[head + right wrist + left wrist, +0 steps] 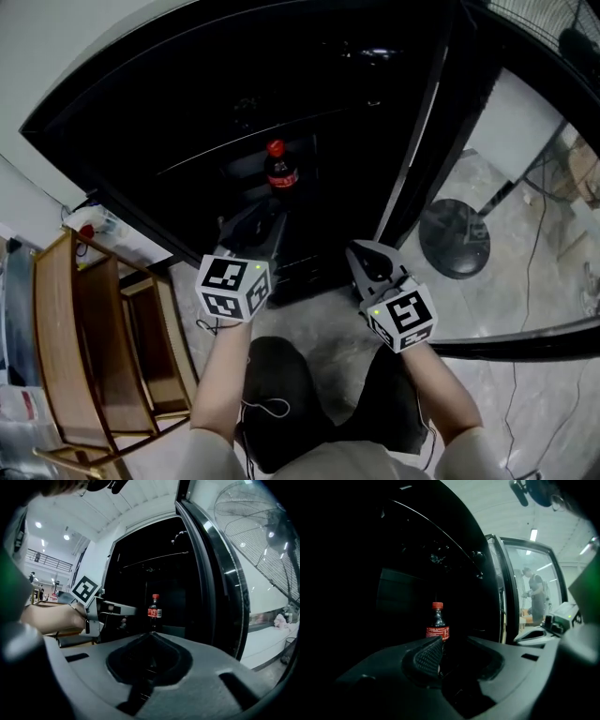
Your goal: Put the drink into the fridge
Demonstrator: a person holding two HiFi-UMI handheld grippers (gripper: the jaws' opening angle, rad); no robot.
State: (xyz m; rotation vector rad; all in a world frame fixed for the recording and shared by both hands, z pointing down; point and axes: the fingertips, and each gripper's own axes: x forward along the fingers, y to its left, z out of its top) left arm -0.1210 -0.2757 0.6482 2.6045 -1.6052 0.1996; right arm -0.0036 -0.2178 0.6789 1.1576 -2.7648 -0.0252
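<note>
A cola bottle (280, 169) with a red cap and red label stands upright on a shelf inside the dark open fridge (187, 84). It shows straight ahead in the left gripper view (437, 623) and the right gripper view (155, 607). My left gripper (262, 217) sits in front of the bottle and apart from it; its jaws (450, 653) stand a little apart with nothing between them. My right gripper (361, 251) hovers beside it at the fridge opening, its tips (151, 637) meeting on nothing. The left gripper (117, 609) also appears in the right gripper view.
The fridge door (417, 159) stands open on the right. A standing fan's round base (454, 238) rests on the floor beyond it, its cage (253, 517) high at right. A wooden rack (84, 328) is on my left. A person (536, 592) stands far off.
</note>
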